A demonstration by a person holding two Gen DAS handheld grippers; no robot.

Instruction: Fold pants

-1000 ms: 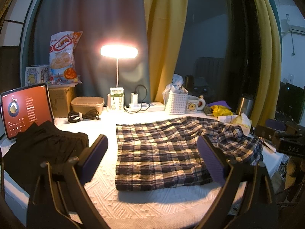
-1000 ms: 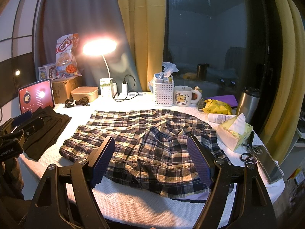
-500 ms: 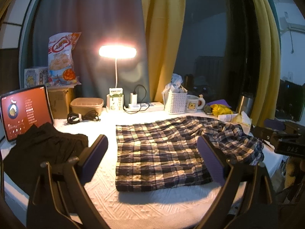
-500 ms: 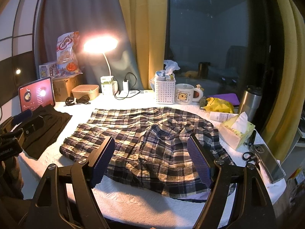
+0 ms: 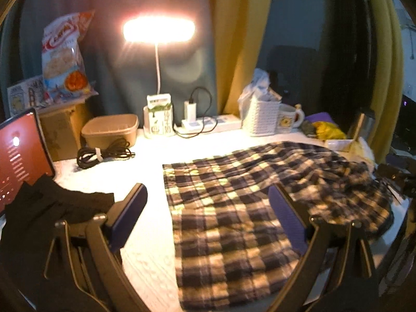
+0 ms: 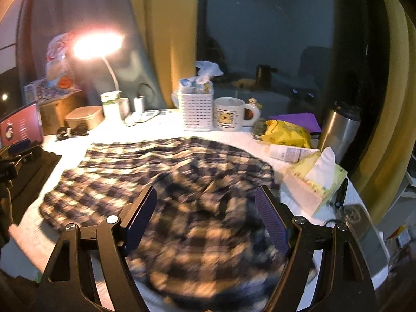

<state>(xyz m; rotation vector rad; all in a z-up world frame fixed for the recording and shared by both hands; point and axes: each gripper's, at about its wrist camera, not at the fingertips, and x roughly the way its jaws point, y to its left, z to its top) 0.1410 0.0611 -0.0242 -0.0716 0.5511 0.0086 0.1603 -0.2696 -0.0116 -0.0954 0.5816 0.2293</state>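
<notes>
Left wrist view alone takes in the black garment at lower left and most of the lit tablet at the left edge; the plaid pants are seen there from their flat leg end, filling the centre and right of the frame. In the right wrist view the same pants are seen from the bunched waist end in the lower centre, and things at right are shown that the other view barely catches: a tissue pack, a steel tumbler, a yellow bag and a phone.

The left gripper is held with its jaws wide apart over the near edge of the pants and nothing between them. The right gripper is likewise held with jaws apart above the crumpled waist; whether the cloth is touched cannot be told through the blur.

The pants are spread on a white textured tabletop. Along its far edge a glowing desk lamp, a beige tub, a coiled cable, a white basket and a bear mug are seen. Behind them, grey and yellow curtains and a dark window are visible.

Compared with half a second ago, both views are closer and lower to the pants and blurred by motion; the pants are lying as before.
</notes>
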